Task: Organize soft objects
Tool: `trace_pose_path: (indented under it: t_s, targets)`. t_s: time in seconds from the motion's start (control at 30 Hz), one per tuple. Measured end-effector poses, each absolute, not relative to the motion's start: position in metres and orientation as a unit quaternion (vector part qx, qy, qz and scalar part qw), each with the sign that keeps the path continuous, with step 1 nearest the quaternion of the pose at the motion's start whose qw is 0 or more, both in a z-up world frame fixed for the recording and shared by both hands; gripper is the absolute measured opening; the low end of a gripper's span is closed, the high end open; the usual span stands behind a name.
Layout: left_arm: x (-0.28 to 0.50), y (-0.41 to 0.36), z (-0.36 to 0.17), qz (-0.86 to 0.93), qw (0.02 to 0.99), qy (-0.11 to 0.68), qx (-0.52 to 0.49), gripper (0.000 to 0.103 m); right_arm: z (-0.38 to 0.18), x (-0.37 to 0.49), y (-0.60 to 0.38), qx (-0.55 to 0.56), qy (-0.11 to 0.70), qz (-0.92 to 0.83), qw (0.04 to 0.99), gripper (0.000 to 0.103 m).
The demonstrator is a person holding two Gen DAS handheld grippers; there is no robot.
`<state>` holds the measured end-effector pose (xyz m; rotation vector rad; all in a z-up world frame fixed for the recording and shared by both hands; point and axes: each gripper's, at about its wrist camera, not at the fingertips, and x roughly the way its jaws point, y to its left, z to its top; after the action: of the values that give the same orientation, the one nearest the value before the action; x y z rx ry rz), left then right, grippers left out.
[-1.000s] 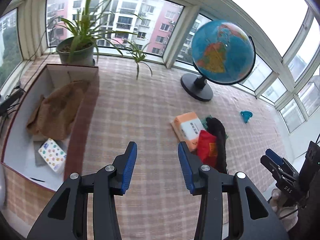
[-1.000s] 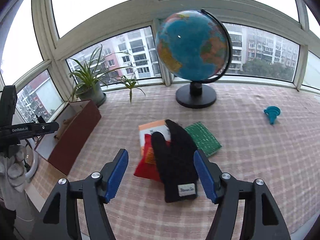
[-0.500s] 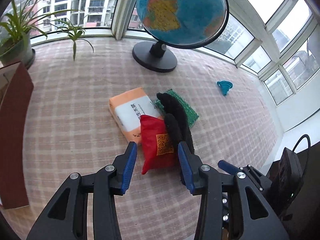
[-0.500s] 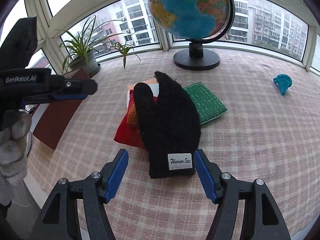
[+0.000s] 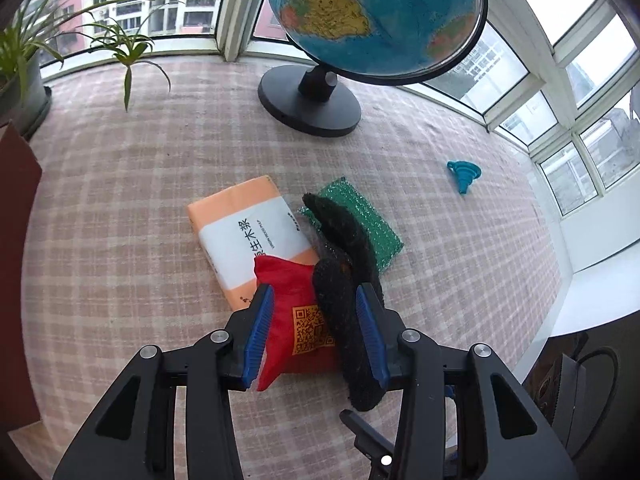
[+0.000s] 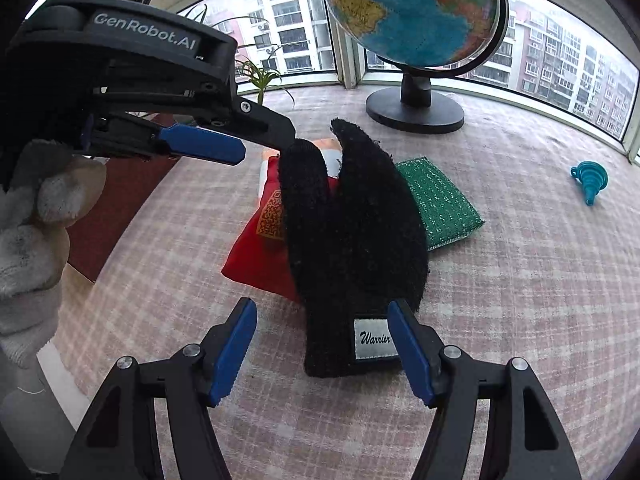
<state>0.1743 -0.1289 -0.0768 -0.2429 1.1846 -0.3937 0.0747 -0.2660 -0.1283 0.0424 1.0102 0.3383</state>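
Right wrist view: my right claw (image 6: 322, 350) is spread wide, straddling the cuff of the black glove (image 6: 354, 236) without pinching it. The glove lies partly on the red pouch (image 6: 256, 248) and over the edge of the green scouring pad (image 6: 438, 200). My left claw (image 5: 316, 334), half spread and gripping nothing, hangs over the pouch and the glove's thumb. Behind the pouch lies the orange tissue pack (image 5: 248, 232), touching it. This pile sits mid-table on the checked cloth (image 5: 120, 208). Farther off, a blue funnel (image 6: 590, 180) lies near the right edge; the globe (image 6: 412, 12) stands by the windows.
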Motion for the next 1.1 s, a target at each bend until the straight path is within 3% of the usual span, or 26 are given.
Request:
trace_pose_path:
  t_s: [0.33,0.4,0.47,0.57,0.83,1.1]
  targets:
    - [0.230,-0.136,-0.084,-0.157,0.799,0.572,-0.094,0.041,-0.118,0.083,-0.309,0.114,0.488,0.167,0.849,0.064]
    - [0.238,-0.135,-0.092,-0.157,0.791,0.584,-0.097,0.037,-0.116,0.080,-0.316,0.132,0.490,0.167,0.845,0.063]
    - [0.242,-0.138,-0.101,-0.158,0.784,0.594,-0.084,0.027,-0.114,0.077,-0.324,0.140,0.491,0.161,0.845,0.058]
    - [0.242,-0.146,-0.112,-0.174,0.769,0.611,-0.075,0.027,-0.114,0.074,-0.336,0.155,0.491,0.151,0.844,0.057]
    - [0.220,-0.174,-0.128,-0.222,0.742,0.631,-0.040,0.025,-0.116,0.071,-0.356,0.183,0.492,0.135,0.840,0.057]
    - [0.154,-0.131,-0.136,-0.216,0.735,0.642,-0.014,0.025,-0.115,0.061,-0.353,0.175,0.496,0.147,0.838,0.057]
